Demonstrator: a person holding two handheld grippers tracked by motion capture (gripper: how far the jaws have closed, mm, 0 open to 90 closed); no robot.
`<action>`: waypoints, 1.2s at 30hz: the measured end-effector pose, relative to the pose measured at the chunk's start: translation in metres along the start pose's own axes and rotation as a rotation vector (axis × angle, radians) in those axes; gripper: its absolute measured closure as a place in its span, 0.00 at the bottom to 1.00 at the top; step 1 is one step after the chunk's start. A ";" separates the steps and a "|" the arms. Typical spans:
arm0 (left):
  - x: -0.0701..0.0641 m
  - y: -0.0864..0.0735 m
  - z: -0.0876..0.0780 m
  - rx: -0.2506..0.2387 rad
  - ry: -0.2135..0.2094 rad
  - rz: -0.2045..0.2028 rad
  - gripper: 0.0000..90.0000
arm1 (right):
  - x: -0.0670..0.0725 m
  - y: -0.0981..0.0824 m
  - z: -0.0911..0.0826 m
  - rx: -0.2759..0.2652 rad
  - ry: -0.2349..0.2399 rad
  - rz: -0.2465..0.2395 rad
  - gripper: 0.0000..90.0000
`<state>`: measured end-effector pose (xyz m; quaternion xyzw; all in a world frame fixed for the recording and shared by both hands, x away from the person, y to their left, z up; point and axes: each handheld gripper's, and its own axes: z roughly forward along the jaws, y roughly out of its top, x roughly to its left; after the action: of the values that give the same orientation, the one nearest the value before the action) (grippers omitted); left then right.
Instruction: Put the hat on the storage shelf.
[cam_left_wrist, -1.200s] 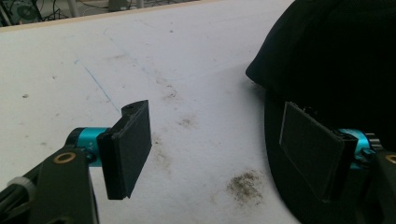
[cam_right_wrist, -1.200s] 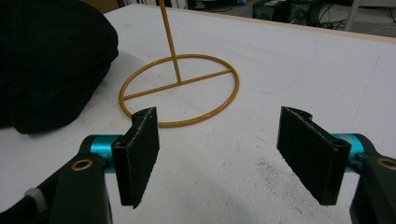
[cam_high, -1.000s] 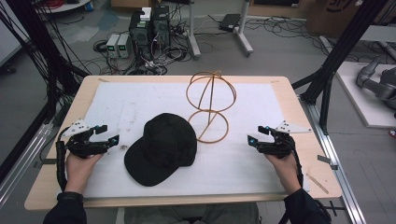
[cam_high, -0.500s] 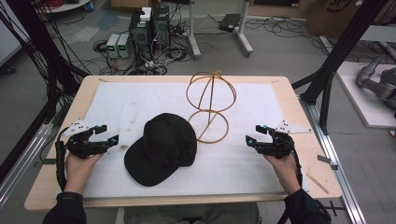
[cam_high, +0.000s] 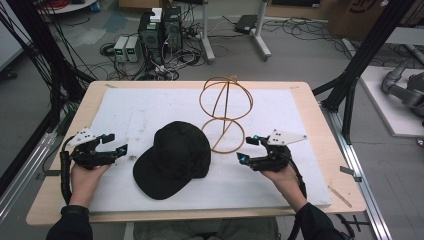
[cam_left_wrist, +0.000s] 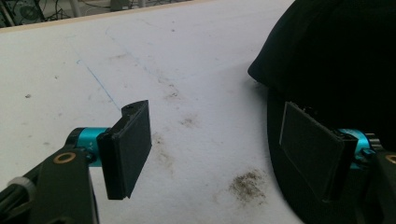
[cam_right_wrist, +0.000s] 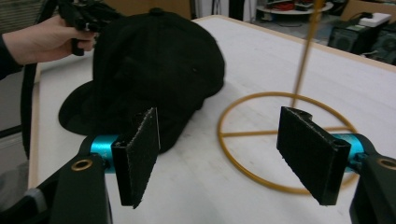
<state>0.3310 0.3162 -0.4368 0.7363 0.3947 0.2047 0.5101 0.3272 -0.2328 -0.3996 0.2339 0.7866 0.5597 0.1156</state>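
A black baseball cap (cam_high: 175, 157) lies on the white mat, brim toward the front left. Behind and right of it stands a gold wire hat stand (cam_high: 225, 107) with a round base ring (cam_right_wrist: 285, 140). My left gripper (cam_high: 116, 144) is open just left of the cap's brim (cam_left_wrist: 345, 74), nothing between its jaws. My right gripper (cam_high: 248, 149) is open to the right of the cap (cam_right_wrist: 154, 70), close to the front of the stand's base ring, and holds nothing.
The white mat (cam_high: 150, 107) covers most of the wooden table (cam_high: 320, 130). The mat carries dirt smudges (cam_left_wrist: 247, 184). Beyond the far edge are computers and cables (cam_high: 160, 30) on the floor. Black frame posts (cam_high: 360, 65) stand at the right.
My right gripper has crept slightly left toward the stand's base and the cap. The left gripper and the cap have stayed put.
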 end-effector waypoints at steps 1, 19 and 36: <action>0.000 0.000 0.000 0.000 0.001 -0.001 0.28 | 0.002 0.001 0.003 0.001 0.006 -0.005 0.33; 0.000 0.000 0.001 0.011 -0.003 0.000 0.28 | 0.047 0.019 0.068 0.036 0.154 -0.066 0.36; -0.001 -0.001 0.001 0.018 -0.002 0.002 0.28 | 0.074 0.026 0.105 0.102 0.222 -0.041 0.47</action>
<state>0.3315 0.3150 -0.4379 0.7414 0.3953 0.2012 0.5036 0.3159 -0.1026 -0.4057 0.1598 0.8267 0.5388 0.0272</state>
